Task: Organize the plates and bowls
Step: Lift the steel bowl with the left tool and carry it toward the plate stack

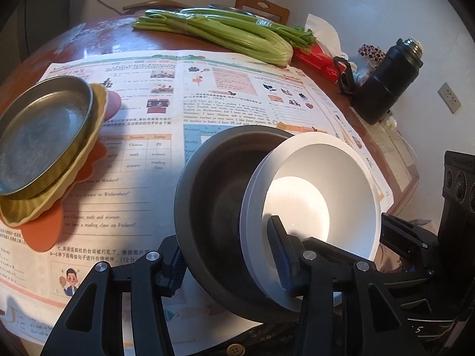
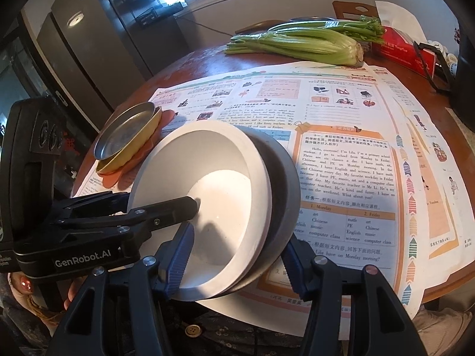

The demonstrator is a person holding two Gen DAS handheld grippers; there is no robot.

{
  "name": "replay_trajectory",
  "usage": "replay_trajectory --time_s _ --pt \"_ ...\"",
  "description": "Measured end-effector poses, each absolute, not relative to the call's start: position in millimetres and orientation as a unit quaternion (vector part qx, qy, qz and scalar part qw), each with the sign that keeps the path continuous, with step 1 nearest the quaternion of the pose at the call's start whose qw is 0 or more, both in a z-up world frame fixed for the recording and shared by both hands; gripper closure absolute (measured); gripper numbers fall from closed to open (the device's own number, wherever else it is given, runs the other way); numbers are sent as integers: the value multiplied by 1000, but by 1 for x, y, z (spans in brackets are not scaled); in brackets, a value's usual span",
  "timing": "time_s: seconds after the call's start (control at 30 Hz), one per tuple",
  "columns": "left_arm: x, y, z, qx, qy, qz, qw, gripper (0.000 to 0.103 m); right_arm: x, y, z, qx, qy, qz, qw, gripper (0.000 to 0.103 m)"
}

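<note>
A white bowl [image 1: 320, 184] sits tilted inside a dark grey bowl [image 1: 213, 195] near the table's front edge. My left gripper [image 1: 228, 255] is shut on both bowls, one finger inside the white bowl and one outside the grey wall. My right gripper [image 2: 237, 255] straddles the same white bowl [image 2: 207, 195] and grey bowl [image 2: 285, 184], jaws close against them. A steel plate [image 1: 44, 130] lies stacked on a yellow fluted plate [image 1: 59, 190] and an orange plate [image 1: 44, 231] at the left; the stack also shows in the right wrist view [image 2: 127, 136].
Printed paper sheets [image 1: 225, 95] cover the round brown table [image 1: 98, 35]. Celery [image 1: 225, 32], a red tissue box [image 1: 317, 56] and a black flask [image 1: 386, 80] lie at the far side. A refrigerator [image 2: 89, 38] stands behind.
</note>
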State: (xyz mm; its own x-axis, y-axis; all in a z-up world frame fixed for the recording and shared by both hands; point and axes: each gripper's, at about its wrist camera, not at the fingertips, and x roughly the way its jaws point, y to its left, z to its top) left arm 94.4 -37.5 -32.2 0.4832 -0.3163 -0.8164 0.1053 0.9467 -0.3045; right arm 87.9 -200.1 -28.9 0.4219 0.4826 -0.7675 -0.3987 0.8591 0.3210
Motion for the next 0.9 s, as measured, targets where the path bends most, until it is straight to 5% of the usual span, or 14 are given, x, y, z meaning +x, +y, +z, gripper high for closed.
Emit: replay_trajectory --time_s 0.9 --pt "134 -59 -36 -108 492 -155 850 51 111 -227 -30 94 466 217 853 45"
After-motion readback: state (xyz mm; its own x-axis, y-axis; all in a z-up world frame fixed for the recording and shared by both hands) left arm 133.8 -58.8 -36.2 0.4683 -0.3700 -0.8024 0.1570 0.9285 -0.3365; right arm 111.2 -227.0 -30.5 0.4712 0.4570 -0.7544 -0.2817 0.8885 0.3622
